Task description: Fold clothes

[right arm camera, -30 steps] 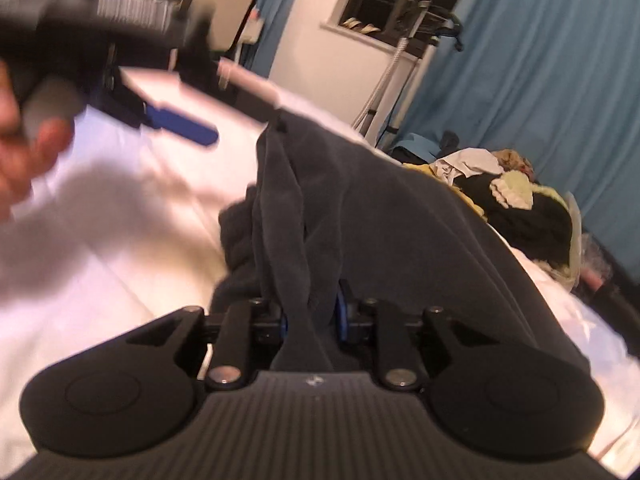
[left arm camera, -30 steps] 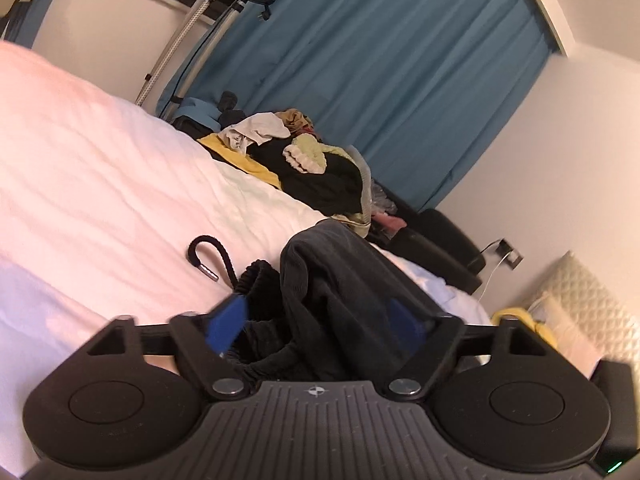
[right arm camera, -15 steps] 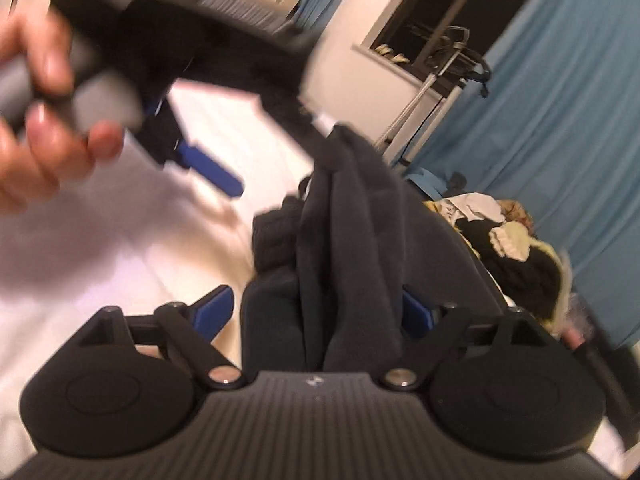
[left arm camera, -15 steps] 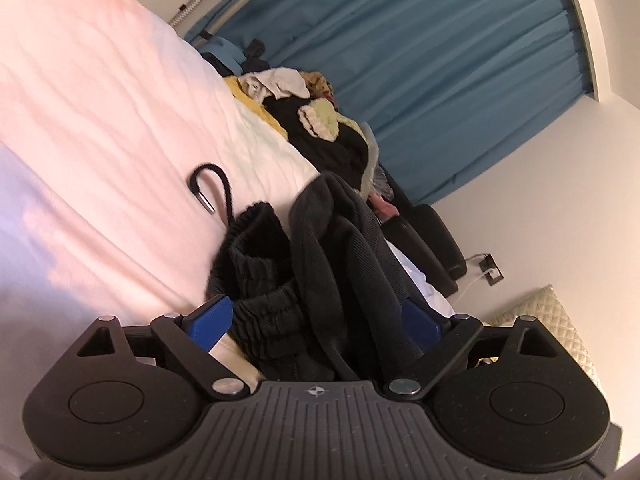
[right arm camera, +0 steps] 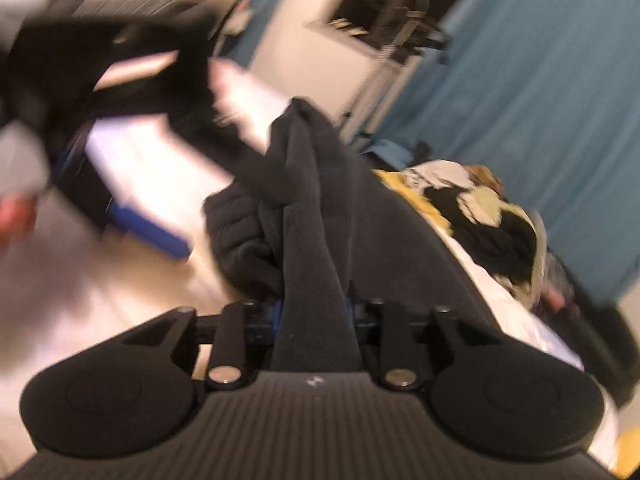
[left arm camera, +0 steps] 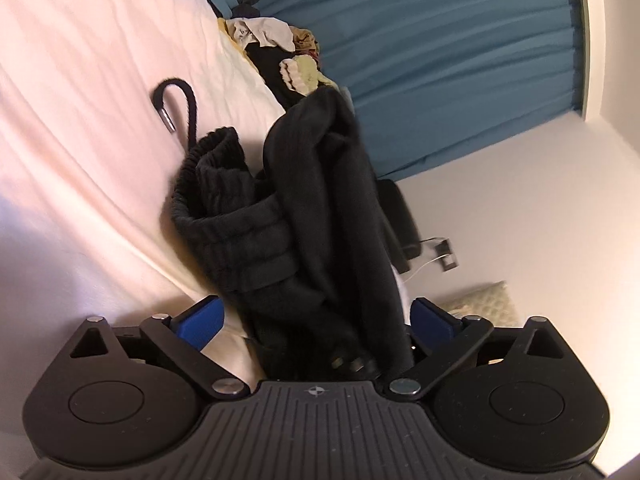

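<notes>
A black pair of sweatpants [left arm camera: 320,200] lies bunched on the white bed [left arm camera: 80,140], its ribbed waistband [left arm camera: 224,200] and drawstring [left arm camera: 180,100] to the left. My left gripper [left arm camera: 316,316] is opening wide; the cloth stands between its blue pads [left arm camera: 200,320], which do not press on it. In the right wrist view my right gripper [right arm camera: 316,308] is closing, and its pads pinch a raised fold of the same dark garment [right arm camera: 312,200]. The left gripper, blurred, shows there at upper left with one blue finger [right arm camera: 152,236].
A heap of mixed clothes [left arm camera: 288,60] sits at the bed's far end before a blue curtain [left arm camera: 460,60]. A clothes rack [right arm camera: 400,20] stands by the window. A person's hand [right arm camera: 12,216] is at the left edge. A quilted cushion [left arm camera: 488,300] lies right.
The left gripper sank toward the sweatpants, rolled, and its jaws spread wider. The right gripper let the fold go half a second ago and has closed on it again.
</notes>
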